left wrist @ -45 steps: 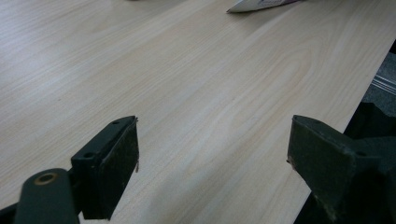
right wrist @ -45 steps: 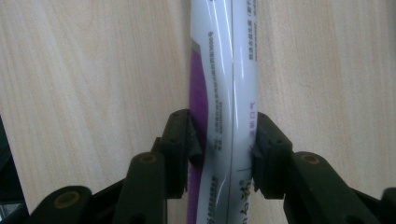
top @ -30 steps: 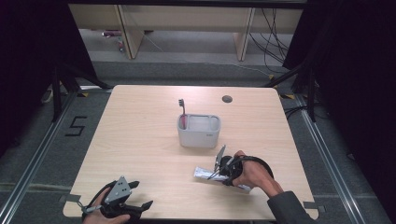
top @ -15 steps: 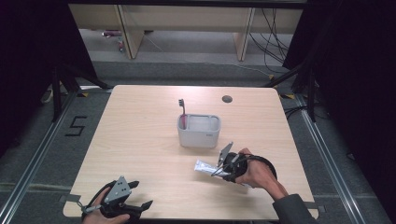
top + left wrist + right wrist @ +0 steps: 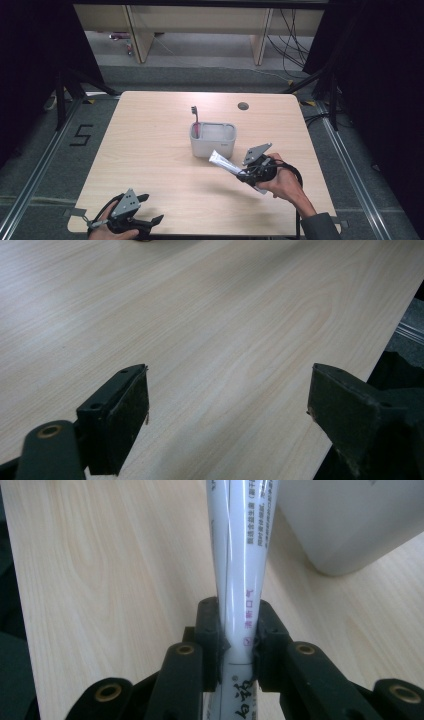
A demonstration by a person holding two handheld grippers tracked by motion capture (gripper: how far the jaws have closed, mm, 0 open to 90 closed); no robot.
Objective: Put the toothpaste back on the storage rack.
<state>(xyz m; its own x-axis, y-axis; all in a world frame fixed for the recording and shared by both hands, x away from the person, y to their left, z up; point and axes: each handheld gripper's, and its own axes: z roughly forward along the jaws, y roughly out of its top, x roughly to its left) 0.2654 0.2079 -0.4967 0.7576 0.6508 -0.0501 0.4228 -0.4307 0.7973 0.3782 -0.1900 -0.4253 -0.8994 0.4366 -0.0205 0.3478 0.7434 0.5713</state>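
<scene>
From the high view, your right gripper (image 5: 246, 173) has the tube (image 5: 226, 163) clamped and lifted off the tabletop (image 5: 150, 150), its free end pointing at the near wall of the cup (image 5: 213, 139). A toothbrush (image 5: 195, 121) stands in the cup's left corner. Your left gripper (image 5: 142, 220) sits at the near edge, well apart from all this.

Left gripper view: your fingers (image 5: 122, 415) are spread wide, nothing between them, bare wood ahead and the tabletop's edge close at the right.

Right gripper view: your fingers (image 5: 207, 635) pinch the tube (image 5: 240, 555) low on its body, near the flat end, with the long part hanging out front. The cup (image 5: 350, 525) is just beside it, upper right.

The risk, I'd say: that long overhang swings, clips the cup's rim and shoves or tips it, or knocks the toothbrush. A soft tube can also slip in a narrow pinch. You have plenty of open wood left of the cup; the right edge is nearer your hand.
</scene>
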